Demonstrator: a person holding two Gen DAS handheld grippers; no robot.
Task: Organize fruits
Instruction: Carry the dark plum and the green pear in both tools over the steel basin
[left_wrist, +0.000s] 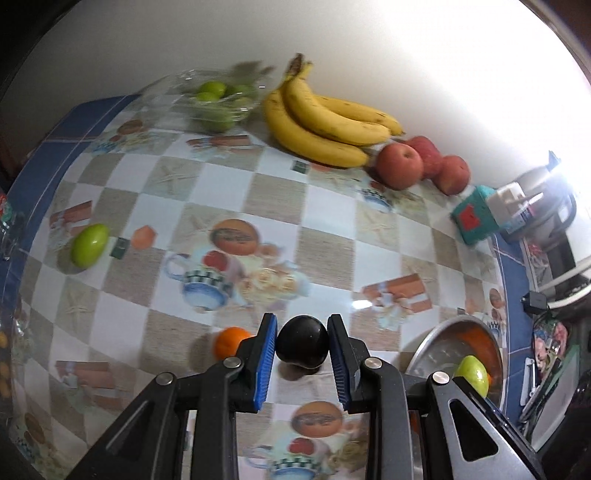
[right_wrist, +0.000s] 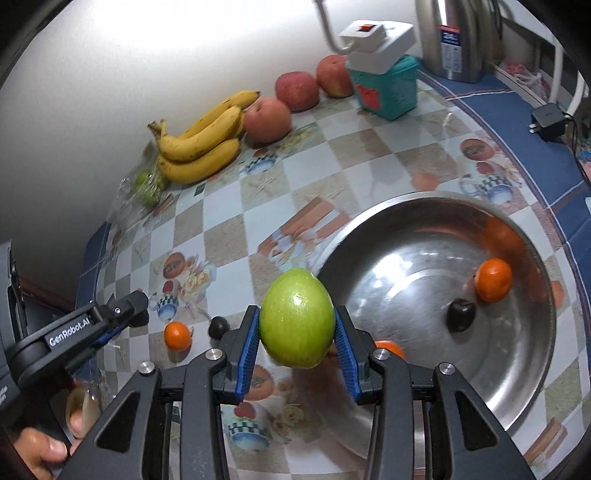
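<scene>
My right gripper (right_wrist: 297, 328) is shut on a green fruit (right_wrist: 297, 317) and holds it beside the left rim of a steel bowl (right_wrist: 532, 369); it also shows in the left wrist view (left_wrist: 472, 373). The bowl holds an orange (right_wrist: 493, 279), a dark plum (right_wrist: 460, 314) and another orange (right_wrist: 389, 349) partly hidden. My left gripper (left_wrist: 302, 345) has its jaws around a dark plum (left_wrist: 303, 346) lying on the table; contact is unclear. It appears in the right wrist view (right_wrist: 127, 312) near that plum (right_wrist: 218, 327) and an orange (right_wrist: 177, 335).
Bananas (left_wrist: 321, 122), three red apples (left_wrist: 400, 166) and a bag of green fruit (left_wrist: 214, 101) line the wall. A loose green fruit (left_wrist: 89, 245) lies at the left. A teal box (right_wrist: 388, 88), a kettle (right_wrist: 454, 37) and a charger (right_wrist: 548, 120) stand at the right.
</scene>
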